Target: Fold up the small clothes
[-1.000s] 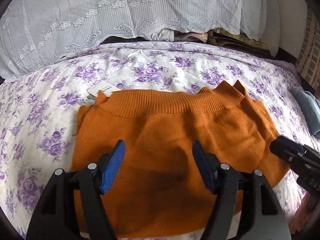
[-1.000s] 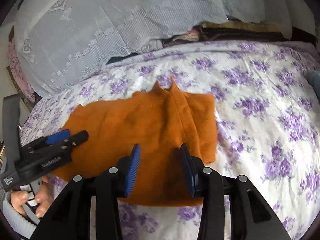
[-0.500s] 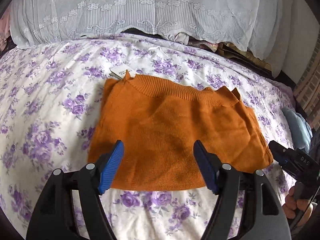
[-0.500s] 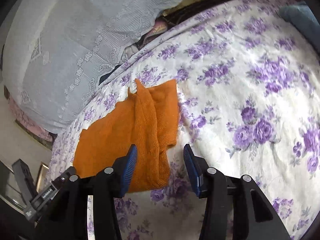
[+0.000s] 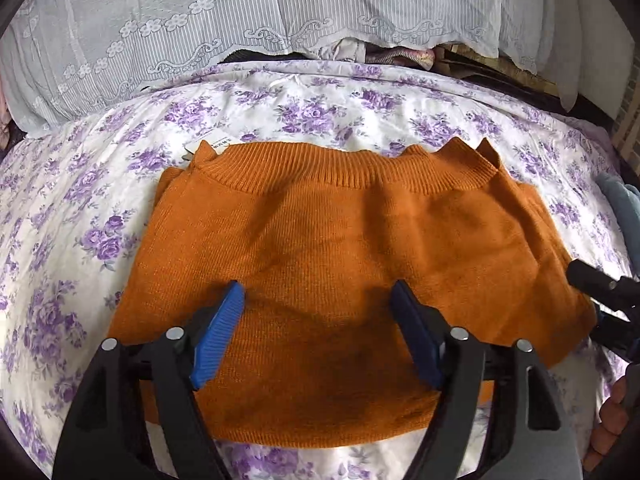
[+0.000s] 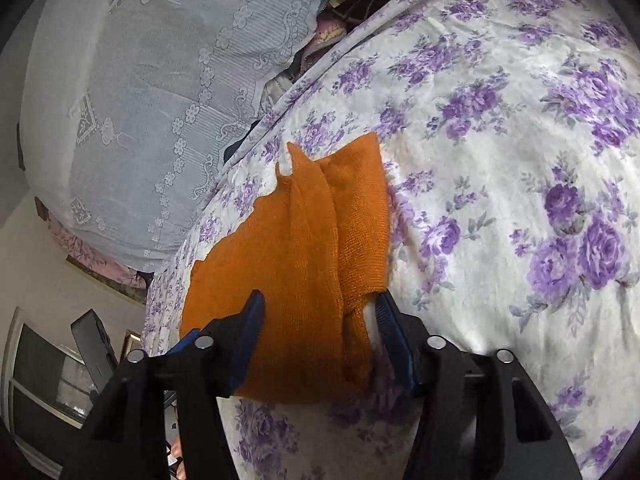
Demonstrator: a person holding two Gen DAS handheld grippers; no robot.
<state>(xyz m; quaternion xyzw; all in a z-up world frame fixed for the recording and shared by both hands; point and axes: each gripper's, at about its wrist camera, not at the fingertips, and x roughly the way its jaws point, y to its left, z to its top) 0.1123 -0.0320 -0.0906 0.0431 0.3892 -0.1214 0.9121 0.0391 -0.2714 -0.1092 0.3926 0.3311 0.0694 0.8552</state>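
Note:
A small orange knit garment [image 5: 332, 264] lies folded flat on the bed, ribbed band toward the far side. My left gripper [image 5: 318, 320] is open and empty, low over the garment's near middle. My right gripper [image 6: 320, 330] is open and empty, straddling the garment's near right corner [image 6: 356, 320], where a fold of cloth stands between the jaws. The garment shows in the right wrist view [image 6: 296, 264] as well. The right gripper's tip also shows at the right edge of the left wrist view [image 5: 600, 288].
The bed has a white sheet with purple flowers [image 5: 80, 208]. A lace-covered pile [image 5: 240, 20] runs along the far side. A paper tag [image 5: 212, 144] peeks from the garment's far left corner. A blue-grey cloth [image 5: 624, 208] lies at the right edge.
Both grippers have come back down close to the garment. The right gripper moved left until its open jaws straddle the garment's right corner. The garment has not moved.

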